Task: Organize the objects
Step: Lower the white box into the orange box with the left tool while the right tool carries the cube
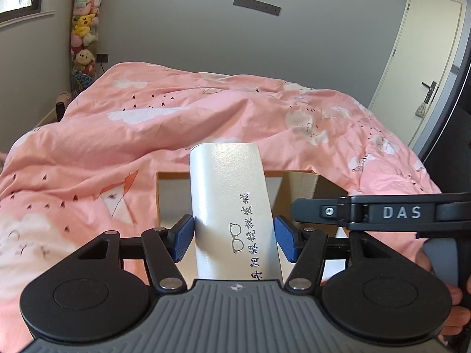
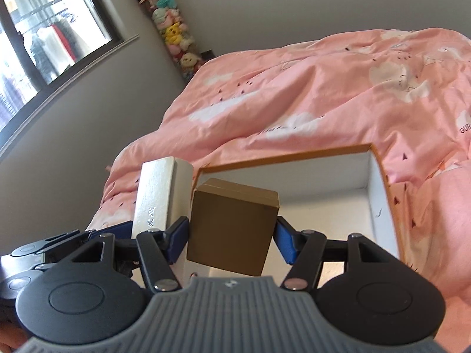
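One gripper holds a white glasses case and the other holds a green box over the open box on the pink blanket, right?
Almost. The small cardboard box in the right gripper is brown, not green, as the right wrist view shows. The left gripper does hold the white glasses case, over the open orange-rimmed box on the pink blanket.

Right hand-held gripper (image 2: 232,236) clamping brown box (image 2: 232,226) at centre frame, above open white-lined box (image 2: 379,182), silver case (image 2: 154,194) left, pink bed (image 2: 323,88) behind

Pink duvet (image 1: 182,123), stuffed-toy column (image 1: 84,29), white door (image 1: 424,53), window (image 2: 44,44).
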Demonstrator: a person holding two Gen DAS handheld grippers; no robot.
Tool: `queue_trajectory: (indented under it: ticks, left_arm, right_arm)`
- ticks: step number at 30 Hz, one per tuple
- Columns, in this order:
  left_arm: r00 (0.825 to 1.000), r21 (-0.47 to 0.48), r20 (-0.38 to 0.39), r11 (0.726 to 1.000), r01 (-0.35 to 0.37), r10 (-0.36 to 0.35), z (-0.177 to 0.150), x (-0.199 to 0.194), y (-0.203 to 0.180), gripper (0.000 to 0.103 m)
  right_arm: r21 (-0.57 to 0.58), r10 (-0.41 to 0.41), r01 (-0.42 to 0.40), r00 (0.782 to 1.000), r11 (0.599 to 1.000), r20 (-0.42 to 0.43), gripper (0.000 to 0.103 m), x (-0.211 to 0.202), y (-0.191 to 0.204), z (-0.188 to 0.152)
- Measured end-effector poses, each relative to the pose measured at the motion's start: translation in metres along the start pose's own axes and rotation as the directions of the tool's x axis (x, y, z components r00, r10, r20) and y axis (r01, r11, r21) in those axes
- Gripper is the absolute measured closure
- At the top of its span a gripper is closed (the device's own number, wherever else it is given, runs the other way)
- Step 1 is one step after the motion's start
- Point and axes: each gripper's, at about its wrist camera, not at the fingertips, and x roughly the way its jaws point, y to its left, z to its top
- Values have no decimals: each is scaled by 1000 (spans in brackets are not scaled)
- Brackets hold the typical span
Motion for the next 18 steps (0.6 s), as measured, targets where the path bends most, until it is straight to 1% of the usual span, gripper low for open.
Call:
queue_trajectory:
  ticks: [2,6,10,15,18]
  left_arm:
    - [1000,-4,-15,1000,-5,5,4,15,0,34]
    - [996,-13,-80,1000,-26,24,1,49,0,34]
    - [989,6,-138,998,-55,55,-8,79,-3,34]
    - [972,36,-221,996,-79,85,-23,108,-3,34]
    - [955,74,-272,992,-104,120,-31,122,-4,34]
  right_arm:
    - [15,-23,23,1000,1000,4,39,8,-10,8]
    - [32,-103,104,995,994,-9,39,29,-29,15]
    - [48,-134,138,989,989,-68,39,55,-46,11]
    - [65,-156,168,975,984,-155,39,86,-62,1]
    - [83,-148,167,969,982,-198,39,100,-69,-4]
